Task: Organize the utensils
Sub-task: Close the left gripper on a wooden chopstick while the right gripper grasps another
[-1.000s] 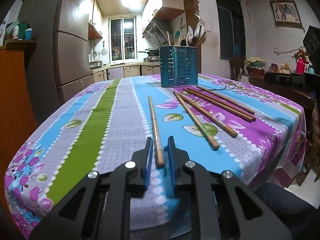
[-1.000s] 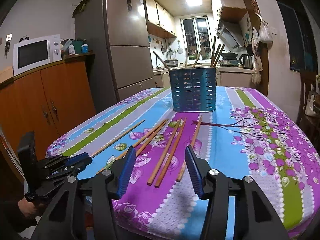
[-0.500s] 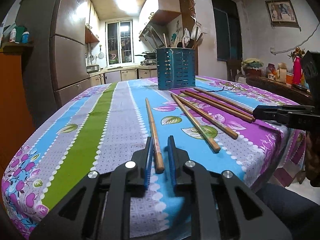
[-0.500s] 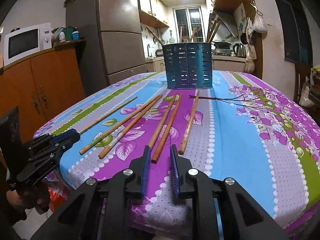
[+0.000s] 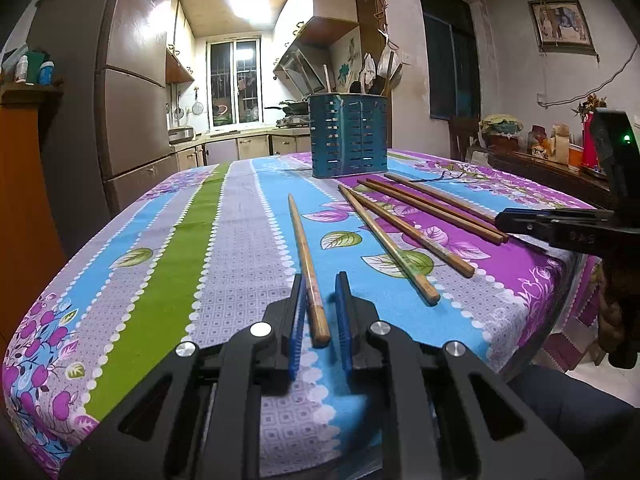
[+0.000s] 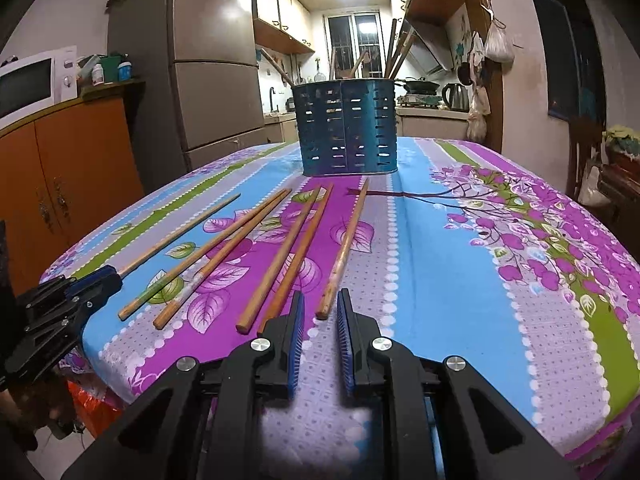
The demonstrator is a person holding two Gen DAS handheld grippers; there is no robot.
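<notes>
Left wrist view: low at the near edge of the surface (image 5: 168,304), just behind its own tool (image 5: 320,300), facing along the striped cloth toward the blue utensil holder (image 5: 349,140) and the kitchen window behind it. Right wrist view: equally low and close, further right along that edge, behind its own tool (image 6: 320,320), facing that holder (image 6: 347,128). Shared field: holder, loose chopsticks (image 5: 384,236) (image 6: 280,256) and cloth (each view also catches the other tool at its margin).

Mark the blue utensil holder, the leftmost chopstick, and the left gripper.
blue utensil holder (image 6: 346,130), right wrist view, front slotted wall.
leftmost chopstick (image 5: 304,248), left wrist view, mid-shaft.
left gripper (image 5: 320,312), left wrist view, midway between its fingertips.
</notes>
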